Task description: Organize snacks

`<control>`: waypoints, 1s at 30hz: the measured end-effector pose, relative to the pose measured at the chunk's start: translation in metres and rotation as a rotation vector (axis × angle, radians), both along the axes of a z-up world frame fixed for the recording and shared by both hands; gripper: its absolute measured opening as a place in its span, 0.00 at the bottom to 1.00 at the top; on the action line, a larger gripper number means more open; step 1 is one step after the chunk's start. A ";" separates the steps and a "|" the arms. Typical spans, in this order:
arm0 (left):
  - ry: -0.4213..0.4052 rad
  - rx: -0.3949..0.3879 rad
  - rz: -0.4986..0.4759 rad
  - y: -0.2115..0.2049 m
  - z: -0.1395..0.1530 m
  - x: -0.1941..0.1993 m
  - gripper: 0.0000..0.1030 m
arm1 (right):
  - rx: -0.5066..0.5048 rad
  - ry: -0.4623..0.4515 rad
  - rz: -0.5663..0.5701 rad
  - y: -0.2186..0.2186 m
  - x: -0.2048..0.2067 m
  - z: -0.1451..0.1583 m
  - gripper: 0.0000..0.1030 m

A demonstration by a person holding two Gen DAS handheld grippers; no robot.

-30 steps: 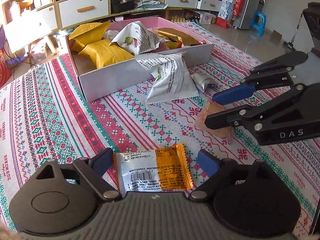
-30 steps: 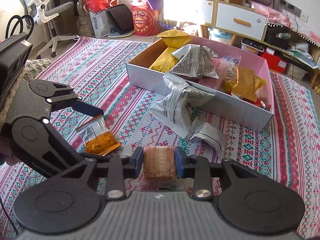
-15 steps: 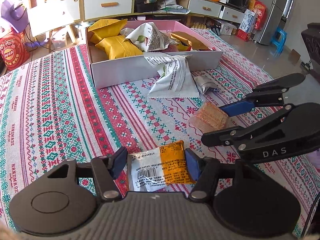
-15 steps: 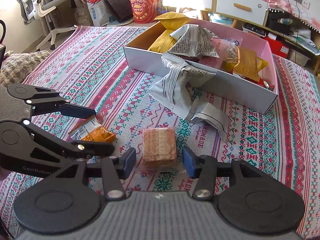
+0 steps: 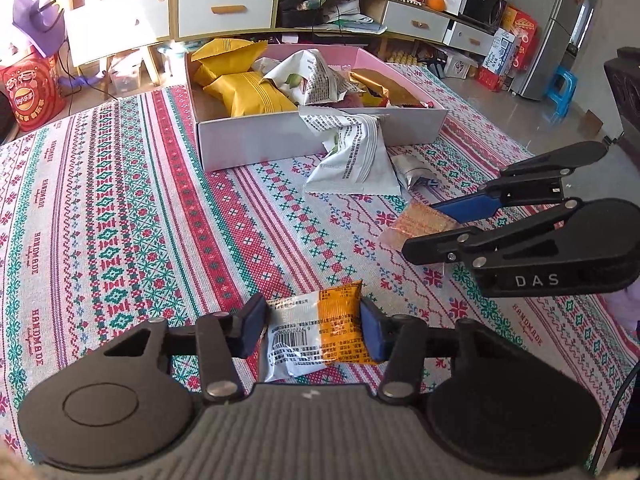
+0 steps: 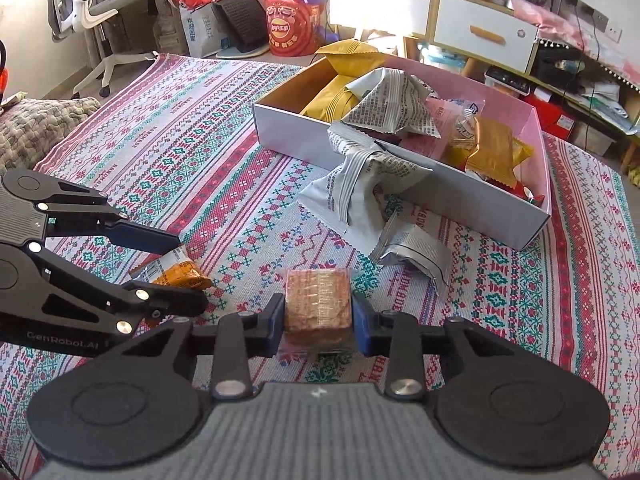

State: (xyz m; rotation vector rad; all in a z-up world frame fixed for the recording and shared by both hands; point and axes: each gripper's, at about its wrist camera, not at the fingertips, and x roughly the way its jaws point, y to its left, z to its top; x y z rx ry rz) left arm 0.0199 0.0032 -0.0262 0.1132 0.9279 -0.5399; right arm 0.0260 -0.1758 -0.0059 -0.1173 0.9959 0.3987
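Observation:
An orange-and-white snack packet (image 5: 316, 328) lies on the patterned cloth between the pads of my left gripper (image 5: 314, 330). Its jaws are closing and both pads touch the packet's ends. My right gripper (image 6: 318, 320) is closing too, with its pads pressed on the sides of a brown cracker pack (image 6: 318, 300). In the left wrist view that pack (image 5: 404, 226) shows to the right, between the right gripper's fingers. The pink-and-white box (image 5: 280, 140) behind holds yellow bags (image 5: 248, 96) and several other snacks.
A grey printed bag (image 5: 356, 156) leans over the box's front wall. Beside it on the cloth lies a small silver packet (image 6: 416, 248). Drawers and shelves stand behind the table. An office chair (image 6: 92, 4) and bags sit on the floor at the far left.
The left jaws have narrowed from wide open onto the orange-and-white packet. The right jaws let go of the cracker pack for a moment, then shut on it again.

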 end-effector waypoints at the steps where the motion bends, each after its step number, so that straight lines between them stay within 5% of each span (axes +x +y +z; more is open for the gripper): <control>1: -0.001 -0.005 0.001 0.001 0.001 0.000 0.53 | 0.005 -0.004 -0.002 -0.001 0.000 0.002 0.31; 10: -0.014 -0.018 0.007 0.001 0.008 0.000 0.42 | 0.016 -0.008 -0.023 -0.005 0.003 0.004 0.31; 15: -0.036 -0.041 0.012 0.004 0.017 0.000 0.28 | 0.024 -0.014 -0.029 -0.007 0.003 0.008 0.31; 30: -0.041 -0.066 0.128 0.032 0.032 0.012 0.12 | 0.048 -0.029 -0.045 -0.011 0.005 0.014 0.31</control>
